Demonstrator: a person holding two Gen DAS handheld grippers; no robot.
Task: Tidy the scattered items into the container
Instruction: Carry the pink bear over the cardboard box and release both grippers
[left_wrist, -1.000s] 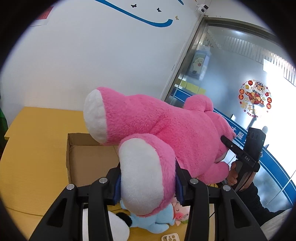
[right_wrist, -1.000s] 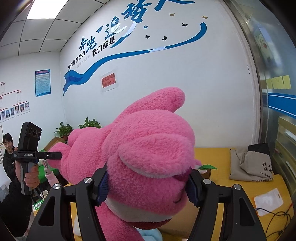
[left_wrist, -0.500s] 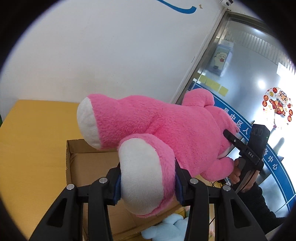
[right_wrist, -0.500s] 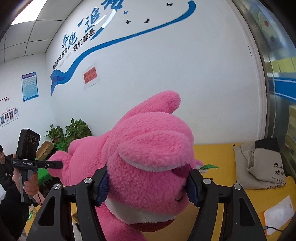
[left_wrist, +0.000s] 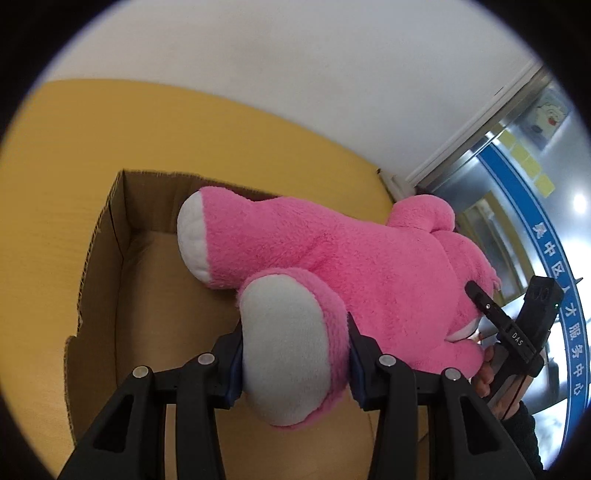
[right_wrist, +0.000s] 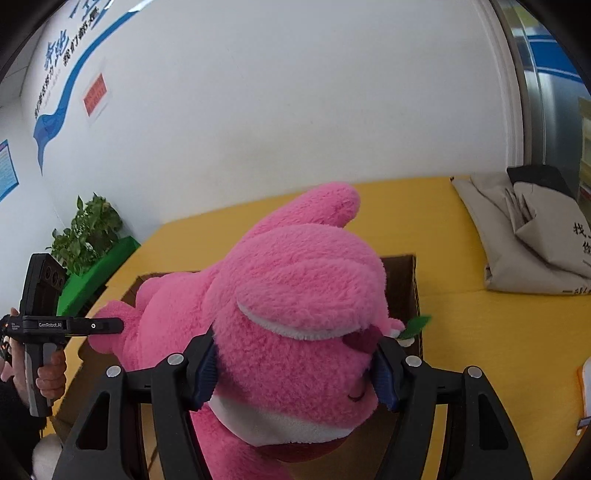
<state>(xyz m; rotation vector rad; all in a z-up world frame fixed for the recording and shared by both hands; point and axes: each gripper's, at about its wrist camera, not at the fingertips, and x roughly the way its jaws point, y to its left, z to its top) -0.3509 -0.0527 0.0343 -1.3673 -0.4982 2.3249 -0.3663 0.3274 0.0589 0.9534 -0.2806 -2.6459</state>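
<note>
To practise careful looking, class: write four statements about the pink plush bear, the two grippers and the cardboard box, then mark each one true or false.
1. The left gripper clamps a foot of the pink plush bear. True.
2. The right gripper is empty. False: it grips the bear's head.
3. The bear is over the open cardboard box. True.
4. The box stands on a blue surface. False: the tabletop is yellow.
</note>
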